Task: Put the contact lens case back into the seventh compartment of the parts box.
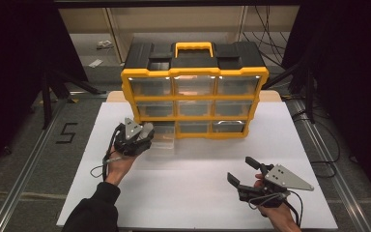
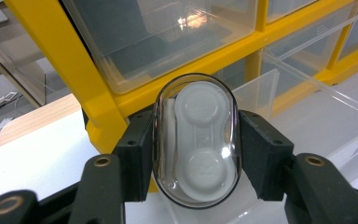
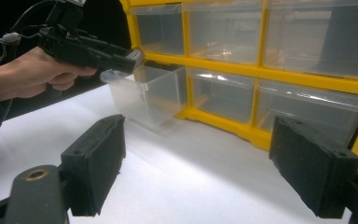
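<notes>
Left gripper [image 2: 193, 154] has its fingers clamped on a clear oval case with a white contact-lens holder inside [image 2: 196, 140], right above the pulled-out clear plastic drawer [image 1: 163, 135] of the yellow organiser [image 1: 193, 96]. Right gripper [image 3: 214, 172] fingers spread wide, holding nothing, over the white surface [image 1: 198, 193].

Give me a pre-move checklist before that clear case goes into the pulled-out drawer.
1. Left gripper shut on the clear case: ok.
2. Case square between the fingers: ok.
3. Bottom-left drawer pulled out of the yellow organizer: ok.
4. Case above the drawer opening: cannot tell.
5. Right gripper open and off to the side: ok.
6. Room inside the drawer: ok, it looks empty.
</notes>
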`<action>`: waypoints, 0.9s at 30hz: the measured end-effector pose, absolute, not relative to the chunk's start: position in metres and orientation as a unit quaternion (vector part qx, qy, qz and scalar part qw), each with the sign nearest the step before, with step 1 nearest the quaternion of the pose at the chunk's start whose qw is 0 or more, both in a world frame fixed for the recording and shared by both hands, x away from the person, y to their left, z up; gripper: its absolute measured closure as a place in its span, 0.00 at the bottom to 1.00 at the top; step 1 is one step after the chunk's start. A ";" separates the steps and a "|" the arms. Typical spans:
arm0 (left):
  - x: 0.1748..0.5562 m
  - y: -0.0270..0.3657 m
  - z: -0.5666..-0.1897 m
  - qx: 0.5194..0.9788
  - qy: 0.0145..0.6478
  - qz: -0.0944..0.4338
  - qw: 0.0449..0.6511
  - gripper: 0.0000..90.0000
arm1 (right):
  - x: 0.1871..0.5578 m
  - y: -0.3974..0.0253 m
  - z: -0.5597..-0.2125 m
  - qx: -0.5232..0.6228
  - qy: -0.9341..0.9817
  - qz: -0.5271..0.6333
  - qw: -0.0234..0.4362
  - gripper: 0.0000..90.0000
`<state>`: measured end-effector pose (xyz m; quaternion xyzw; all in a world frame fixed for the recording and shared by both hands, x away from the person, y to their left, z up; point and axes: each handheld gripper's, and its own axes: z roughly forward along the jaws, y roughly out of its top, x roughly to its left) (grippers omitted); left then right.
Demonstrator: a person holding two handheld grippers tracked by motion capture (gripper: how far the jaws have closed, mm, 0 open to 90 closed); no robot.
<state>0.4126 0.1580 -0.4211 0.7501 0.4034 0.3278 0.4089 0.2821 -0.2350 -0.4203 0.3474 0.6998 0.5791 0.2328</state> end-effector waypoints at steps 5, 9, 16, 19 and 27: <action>0.412 0.157 -0.420 0.750 0.400 0.331 0.410 0.49 | 0.282 -0.235 -0.420 0.347 0.700 0.579 0.233 0.21; 0.410 0.158 -0.418 0.747 0.394 0.330 0.422 0.47 | 0.282 -0.235 -0.420 0.347 0.699 0.580 0.233 0.22; 0.404 0.152 -0.414 0.750 0.381 0.326 0.432 0.39 | 0.282 -0.235 -0.420 0.347 0.700 0.579 0.233 0.22; 0.403 0.152 -0.412 0.746 0.379 0.304 0.454 0.31 | 0.282 -0.235 -0.420 0.346 0.700 0.579 0.233 0.22; 0.401 0.152 -0.412 0.733 0.391 0.256 0.495 0.19 | 0.281 -0.235 -0.420 0.345 0.702 0.578 0.233 0.22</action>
